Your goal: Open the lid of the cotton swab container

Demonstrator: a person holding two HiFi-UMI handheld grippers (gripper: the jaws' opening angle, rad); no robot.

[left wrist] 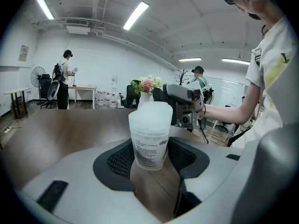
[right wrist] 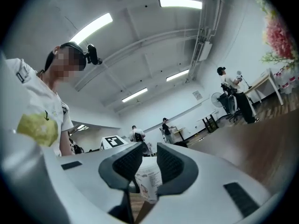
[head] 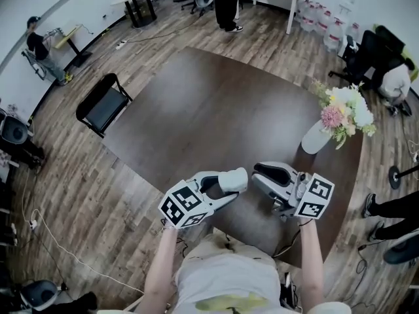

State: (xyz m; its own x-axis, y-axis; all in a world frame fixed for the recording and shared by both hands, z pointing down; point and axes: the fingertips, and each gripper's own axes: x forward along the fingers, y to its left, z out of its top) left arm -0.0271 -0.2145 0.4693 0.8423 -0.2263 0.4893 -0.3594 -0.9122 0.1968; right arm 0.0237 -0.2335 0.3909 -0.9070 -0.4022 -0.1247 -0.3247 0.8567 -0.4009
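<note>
Clamps the left claw (left wrist: 150, 158) on a frosted white plastic cotton swab container (left wrist: 149, 134), pads pressed against both sides of its lower body. Holds that container in the air above the near edge of the dark brown wooden table (head: 216, 110), with the frosted lid (left wrist: 150, 113) closed and turned toward the right claw (right wrist: 145, 164). Poses the right claw just beside the lidded end, jaws slightly apart, pinching nothing. Frames the container in their narrow gap.

Sets a white vase (head: 316, 138) of pink and white flowers (head: 344, 113) near the table's right edge, well apart from both claws. Parks a black chair (head: 103, 104) on the plank floor beside the left edge. Lines up clear water bottles (head: 327, 21) by the far wall.

Wraps a printed paper label (left wrist: 149, 150) round the container's body, its small dark lines too fine to read. Bears black-and-white square markers on each claw's cube (head: 183, 205), without legible words.
</note>
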